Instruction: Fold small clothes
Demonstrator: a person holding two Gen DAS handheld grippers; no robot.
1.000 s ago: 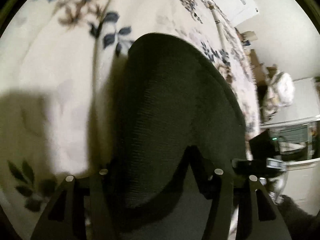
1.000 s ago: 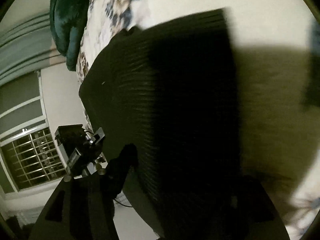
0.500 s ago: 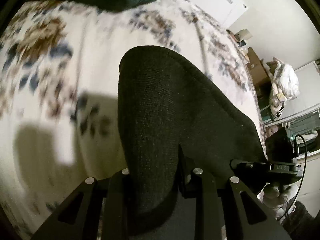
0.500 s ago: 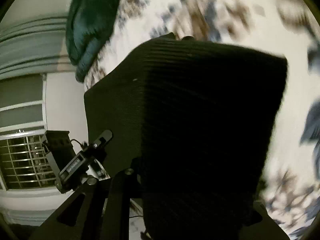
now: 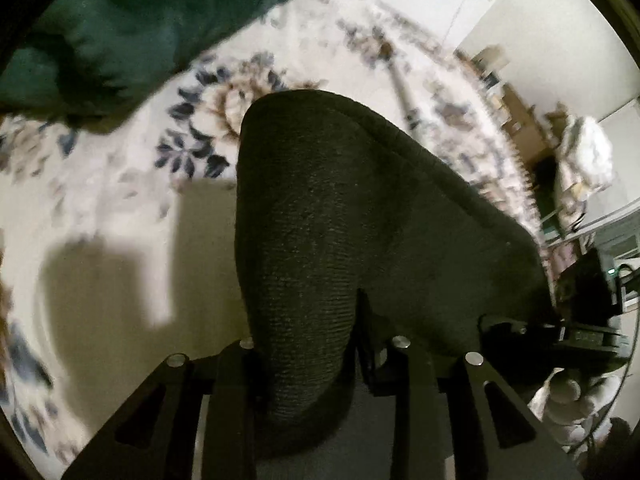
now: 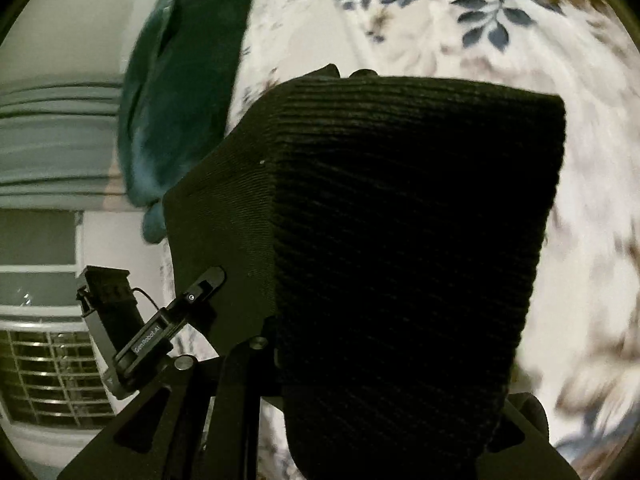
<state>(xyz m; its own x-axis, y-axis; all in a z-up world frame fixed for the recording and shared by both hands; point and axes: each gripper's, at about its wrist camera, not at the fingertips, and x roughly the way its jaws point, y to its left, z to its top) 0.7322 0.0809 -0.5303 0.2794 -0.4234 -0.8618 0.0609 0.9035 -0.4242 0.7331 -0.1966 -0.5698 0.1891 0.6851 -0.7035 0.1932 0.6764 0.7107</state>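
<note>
A small black ribbed knit garment [image 5: 340, 208] hangs between both grippers above a floral bedspread [image 5: 120, 200]. My left gripper [image 5: 320, 360] is shut on one end of it, and the fabric bulges up between the fingers. In the right wrist view the same black garment [image 6: 380, 220] fills the middle and drapes over my right gripper [image 6: 380, 380], which is shut on its other end. The right finger of that gripper is hidden under the cloth. The left gripper's body [image 6: 160, 332] shows at lower left of the right wrist view.
A dark green blanket [image 5: 140, 28] lies on the bed at upper left; it also shows in the right wrist view [image 6: 184, 100]. A window with a grille [image 6: 48, 360] and cluttered furniture [image 5: 576, 168] stand beyond the bed's edges.
Both grippers have lifted and tilted with the black garment held between them. The green blanket has come into view and the garment hangs higher off the bedspread.
</note>
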